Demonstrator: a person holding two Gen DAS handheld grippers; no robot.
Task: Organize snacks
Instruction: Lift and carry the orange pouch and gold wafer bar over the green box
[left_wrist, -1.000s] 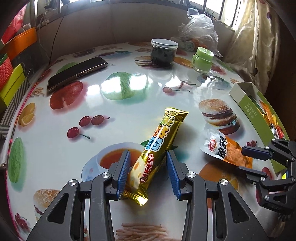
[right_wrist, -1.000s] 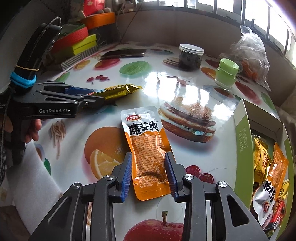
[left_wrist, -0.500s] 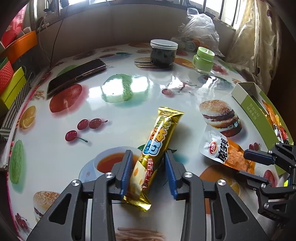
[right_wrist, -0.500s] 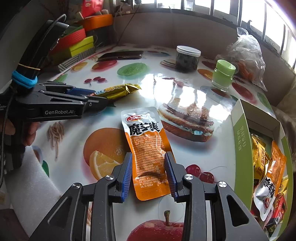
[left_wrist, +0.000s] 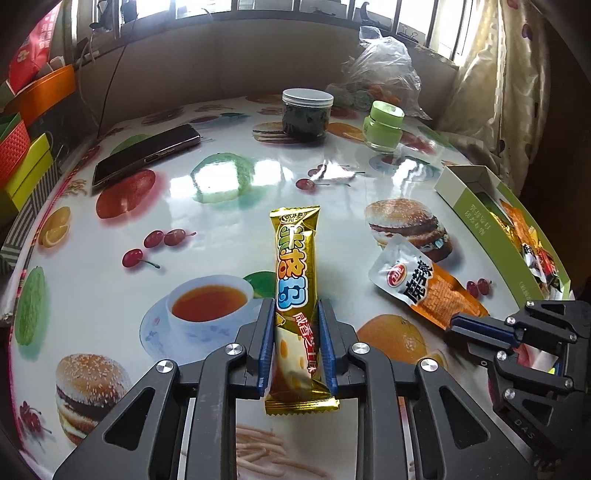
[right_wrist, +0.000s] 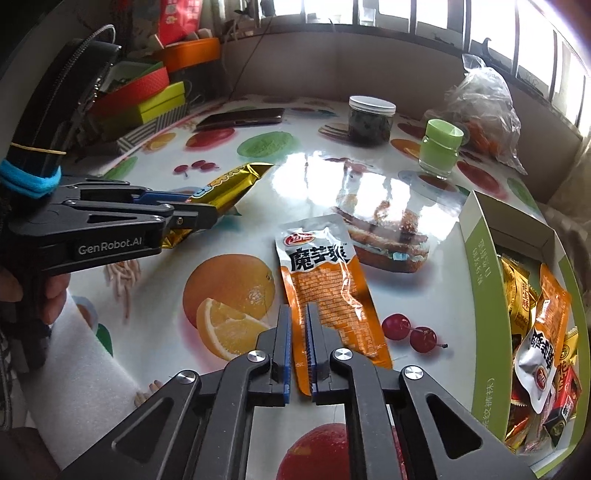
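My left gripper (left_wrist: 296, 314) is shut on a long gold snack bar (left_wrist: 295, 266), gripping its near half; the bar points away, lifted off the table. It also shows in the right wrist view (right_wrist: 229, 184), held by the left gripper (right_wrist: 207, 214). My right gripper (right_wrist: 299, 314) is shut on the near edge of an orange and white snack pouch (right_wrist: 325, 280), which lies on the table. In the left wrist view the pouch (left_wrist: 424, 288) lies right of the bar, with the right gripper (left_wrist: 456, 325) at its near end. A green snack box (right_wrist: 484, 295) holds several packets.
The fruit-print table (left_wrist: 229, 206) carries a phone (left_wrist: 147, 157), a dark jar with a white lid (left_wrist: 306, 114), a small green jar (left_wrist: 382, 127) and a clear plastic bag (left_wrist: 384, 77). Coloured boxes (right_wrist: 147, 99) are stacked at the far left.
Both grippers have closed: the left on the gold bar, which turned straight and rose, the right on the pouch's near edge. The pouch has stayed on the table.
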